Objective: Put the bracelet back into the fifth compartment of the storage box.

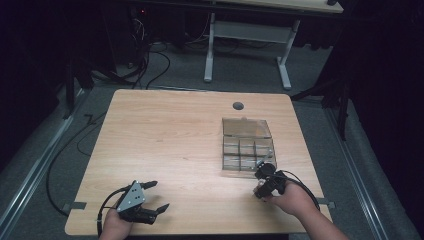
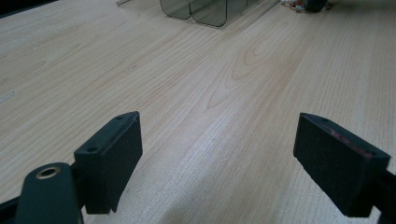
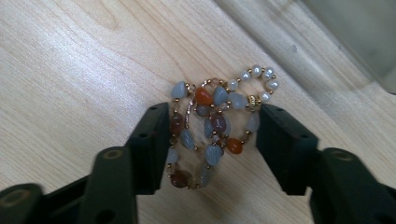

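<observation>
Nearest the person, at the table's front left, we note the left gripper [image 1: 153, 196] held low over the pale wood-grain table [image 1: 165, 135]. Its jaws stand wide apart with bare tabletop between them. In the left gripper view the jaw pads [image 2: 112, 158] are blocky, matte black and slightly rough on their faces, and they grip nothing. A grey three-cornered plate sits on top of this gripper.

At the front right, the right gripper [image 3: 212, 135] is tipped down over a beaded bracelet [image 3: 215, 119] lying in a loose coil on the wood. The beads are smooth, rounded and irregular — pale blue-grey, orange and dark reddish stones spaced by tiny gold-coloured links, with a short run of small white pearl-like beads at the far end of the coil. The jaws are partly open and straddle the coil. The left pad looks to touch the beads; whether the right pad makes contact we cannot tell.

Just beyond this gripper stands a clear plastic organiser box [image 1: 247, 145], rectangular, divided into small square compartments, its lid open at the far side.

Farther along the table's far edge we record a round dark grommet [image 1: 238, 106].
</observation>
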Motion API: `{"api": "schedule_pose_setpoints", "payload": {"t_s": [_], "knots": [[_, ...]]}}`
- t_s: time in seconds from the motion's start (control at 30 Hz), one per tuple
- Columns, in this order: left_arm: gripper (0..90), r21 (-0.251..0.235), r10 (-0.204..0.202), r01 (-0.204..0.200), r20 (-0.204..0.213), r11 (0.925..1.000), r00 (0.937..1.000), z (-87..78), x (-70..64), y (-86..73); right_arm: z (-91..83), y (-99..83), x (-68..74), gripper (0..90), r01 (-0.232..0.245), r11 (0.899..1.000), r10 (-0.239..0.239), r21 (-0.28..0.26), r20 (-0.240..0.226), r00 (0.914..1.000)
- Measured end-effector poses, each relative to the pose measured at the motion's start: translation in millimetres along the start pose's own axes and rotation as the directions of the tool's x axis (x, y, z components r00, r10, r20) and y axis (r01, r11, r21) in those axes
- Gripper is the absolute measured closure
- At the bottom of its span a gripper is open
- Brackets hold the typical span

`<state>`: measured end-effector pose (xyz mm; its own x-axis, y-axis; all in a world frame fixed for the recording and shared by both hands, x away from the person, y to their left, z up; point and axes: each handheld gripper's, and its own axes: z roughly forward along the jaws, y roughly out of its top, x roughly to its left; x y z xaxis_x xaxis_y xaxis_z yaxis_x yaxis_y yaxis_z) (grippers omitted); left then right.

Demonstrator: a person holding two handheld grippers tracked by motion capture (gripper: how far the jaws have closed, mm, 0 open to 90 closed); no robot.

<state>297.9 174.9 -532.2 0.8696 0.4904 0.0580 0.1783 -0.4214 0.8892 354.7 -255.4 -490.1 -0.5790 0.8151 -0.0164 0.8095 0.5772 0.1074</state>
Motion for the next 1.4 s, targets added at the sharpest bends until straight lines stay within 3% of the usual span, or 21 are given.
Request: {"api": "schedule_pose_setpoints", "payload": {"t_s": [0.37,0.6,0.63,0.9,1.03,1.4], "knots": [[16.2,0.002,0.002,-0.002,0.001,1.0000,1.0000,0.2,0.0,0.1,-1.8,0.6,-4.7,67.8,-0.002,1.000,0.002,-0.005,0.000,1.0000],[16.2,0.003,0.002,-0.002,0.002,1.0000,1.0000,0.2,0.0,0.1,-2.0,-0.5,-7.8,73.1,-0.005,1.000,0.005,-0.014,-0.006,1.0000],[16.2,0.003,0.002,-0.002,0.002,1.0000,1.0000,0.3,0.0,0.2,-2.3,-1.0,-8.3,80.0,-0.006,1.000,0.005,-0.016,-0.006,1.0000],[16.2,0.004,0.002,-0.002,0.003,1.0000,1.0000,0.3,0.1,0.3,-3.9,-1.8,-10.7,82.5,-0.016,1.000,0.016,-0.017,-0.036,0.9992],[16.2,0.004,0.002,-0.002,0.003,1.0000,1.0000,0.3,0.2,0.3,-6.1,-1.0,-12.2,82.6,-0.003,1.000,0.003,-0.011,-0.030,0.9996],[16.3,0.003,0.005,-0.005,0.001,1.0000,1.0000,0.3,-0.1,0.3,-23.3,1.1,-15.9,82.6,-0.006,1.000,0.005,-0.019,-0.049,0.9988]]}}
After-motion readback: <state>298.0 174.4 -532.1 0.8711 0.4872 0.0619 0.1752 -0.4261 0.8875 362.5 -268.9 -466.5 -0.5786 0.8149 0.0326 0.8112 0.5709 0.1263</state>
